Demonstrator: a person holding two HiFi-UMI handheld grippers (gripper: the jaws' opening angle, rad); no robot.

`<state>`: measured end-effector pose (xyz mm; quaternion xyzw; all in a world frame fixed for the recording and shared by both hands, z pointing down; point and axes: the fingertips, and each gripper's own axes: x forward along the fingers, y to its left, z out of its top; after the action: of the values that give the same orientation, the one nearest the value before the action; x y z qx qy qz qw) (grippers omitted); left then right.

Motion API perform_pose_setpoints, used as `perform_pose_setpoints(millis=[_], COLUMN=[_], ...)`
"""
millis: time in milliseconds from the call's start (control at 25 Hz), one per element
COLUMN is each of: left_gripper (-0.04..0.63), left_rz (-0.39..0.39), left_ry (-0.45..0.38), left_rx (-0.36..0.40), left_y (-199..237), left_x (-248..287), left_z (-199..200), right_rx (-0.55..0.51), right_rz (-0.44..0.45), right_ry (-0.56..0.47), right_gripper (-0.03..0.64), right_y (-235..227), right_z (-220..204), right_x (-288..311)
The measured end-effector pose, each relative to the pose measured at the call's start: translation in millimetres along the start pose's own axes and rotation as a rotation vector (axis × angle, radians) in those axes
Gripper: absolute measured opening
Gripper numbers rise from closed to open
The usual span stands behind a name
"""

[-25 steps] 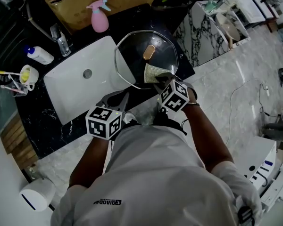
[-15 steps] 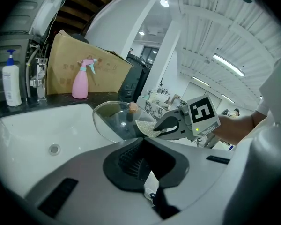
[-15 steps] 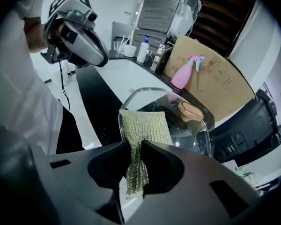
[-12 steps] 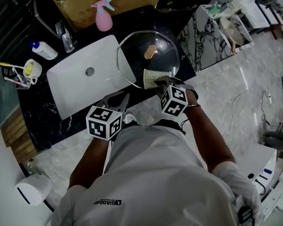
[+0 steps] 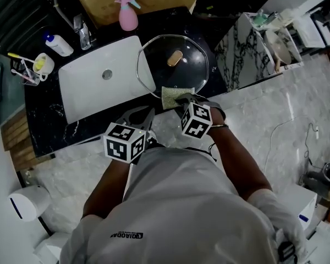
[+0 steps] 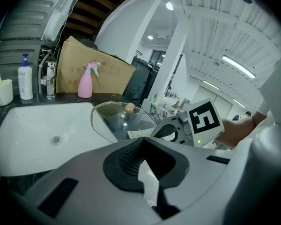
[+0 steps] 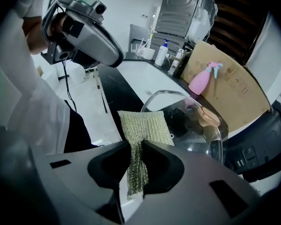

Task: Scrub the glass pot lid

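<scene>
Glass pot lid point(image 5: 176, 67) lies just right of the sink point(image 5: 82, 98). Our right gripper point(image 5: 179, 99) pinches a scouring pad point(image 7: 145, 125) beside the sink's right front corner. Our left gripper point(image 5: 146, 114) hangs before that corner, jaws together.

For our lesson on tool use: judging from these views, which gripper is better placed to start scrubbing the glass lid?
Right. The right gripper is clamped on the mesh scouring cloth, which reaches the near rim of the glass lid. The left gripper holds nothing and sits back from it.
</scene>
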<state>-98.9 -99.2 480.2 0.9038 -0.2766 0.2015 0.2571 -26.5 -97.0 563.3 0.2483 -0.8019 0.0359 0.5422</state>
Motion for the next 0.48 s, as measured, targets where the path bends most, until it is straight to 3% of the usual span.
perform_pose_setpoints(millis=[480], left_gripper=[0.012], left_rz=[0.097], left_ry=[-0.050], left_rx=[-0.017], left_y=[-50], left_x=[-9], left_z=[-14], right_rx=[-0.080], right_rz=[0.056], right_ry=[-0.089], right_gripper=[0.090], right_y=[33], right_z=[-12], right_x=[-33])
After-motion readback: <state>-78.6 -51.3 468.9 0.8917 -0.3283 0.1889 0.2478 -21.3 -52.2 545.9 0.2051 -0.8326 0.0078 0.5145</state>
